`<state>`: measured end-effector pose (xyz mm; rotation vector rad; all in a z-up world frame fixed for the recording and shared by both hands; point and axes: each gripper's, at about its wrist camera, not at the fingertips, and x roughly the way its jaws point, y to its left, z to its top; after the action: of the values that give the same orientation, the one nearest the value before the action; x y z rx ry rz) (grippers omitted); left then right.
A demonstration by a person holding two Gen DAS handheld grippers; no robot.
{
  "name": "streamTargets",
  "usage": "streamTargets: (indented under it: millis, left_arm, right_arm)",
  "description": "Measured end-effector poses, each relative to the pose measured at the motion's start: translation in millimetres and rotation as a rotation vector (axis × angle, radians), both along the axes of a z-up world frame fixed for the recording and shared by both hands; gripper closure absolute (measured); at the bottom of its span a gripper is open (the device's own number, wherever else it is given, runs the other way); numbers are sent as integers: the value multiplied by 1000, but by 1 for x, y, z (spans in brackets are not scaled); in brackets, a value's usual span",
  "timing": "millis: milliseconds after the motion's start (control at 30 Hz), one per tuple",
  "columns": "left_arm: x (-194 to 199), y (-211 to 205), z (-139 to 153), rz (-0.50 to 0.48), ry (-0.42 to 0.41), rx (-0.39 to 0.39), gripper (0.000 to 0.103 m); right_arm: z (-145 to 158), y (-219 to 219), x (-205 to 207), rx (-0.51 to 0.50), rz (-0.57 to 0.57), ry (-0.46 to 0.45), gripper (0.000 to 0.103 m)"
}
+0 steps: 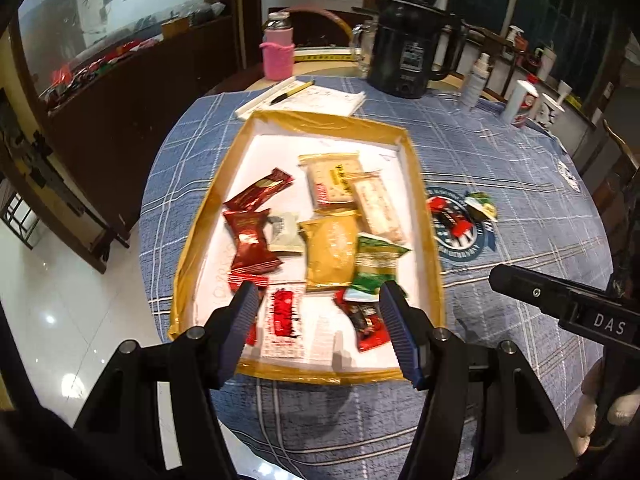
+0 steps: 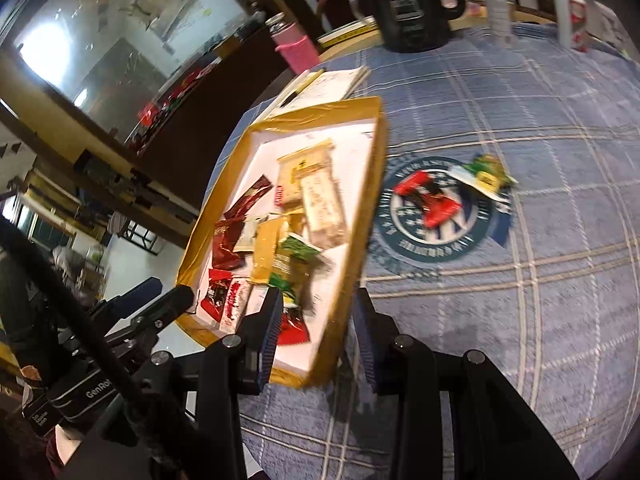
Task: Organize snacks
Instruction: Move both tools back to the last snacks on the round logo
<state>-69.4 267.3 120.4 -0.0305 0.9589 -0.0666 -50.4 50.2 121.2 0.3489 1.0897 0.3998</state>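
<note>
A shallow tray with a yellow taped rim (image 1: 430, 248) (image 2: 360, 216) lies on the blue plaid tablecloth and holds several snack packets: red, gold (image 1: 330, 248), green (image 1: 376, 268) and pale cracker packs (image 1: 334, 178). Two packets lie outside it on the cloth's round emblem: a red one (image 1: 448, 214) (image 2: 426, 198) and a green-yellow one (image 1: 482, 205) (image 2: 486, 174). My left gripper (image 1: 318, 300) is open and empty above the tray's near end. My right gripper (image 2: 316, 312) is open and empty, its fingers straddling the tray's near right rim; it also shows at the right of the left wrist view (image 1: 560, 296).
A black kettle (image 1: 408, 56), a pink-sleeved bottle (image 1: 278, 50), papers with a pen (image 1: 304, 96) and several white bottles (image 1: 520, 102) stand at the table's far side. The round table's edge drops to a shiny floor (image 1: 60, 288) on the left.
</note>
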Motion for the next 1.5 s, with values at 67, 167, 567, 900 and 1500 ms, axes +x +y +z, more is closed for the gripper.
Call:
streamTargets:
  millis: [67,167,567,900,1500]
  left_arm:
    - [-3,-5,3,-18,-5,-3,39]
    - [-7,-11,5,-35,-6,-18,39]
    - [-9,-2,21,-56,-43,-192,38]
    - [-9,-20,-13,-30,41,-258,38]
    - [-28,-62,-19,85,89,-238,38]
  right_arm:
    - [0,-10,-5,3,-22,3,66]
    - [0,-23,-11,-3,-53,12,66]
    - [35,-115,-31,97,-282,-10,48]
    - [15,-135,5,-100,-285,45,48]
    - [-57,-71,136,-215,-30,145,48]
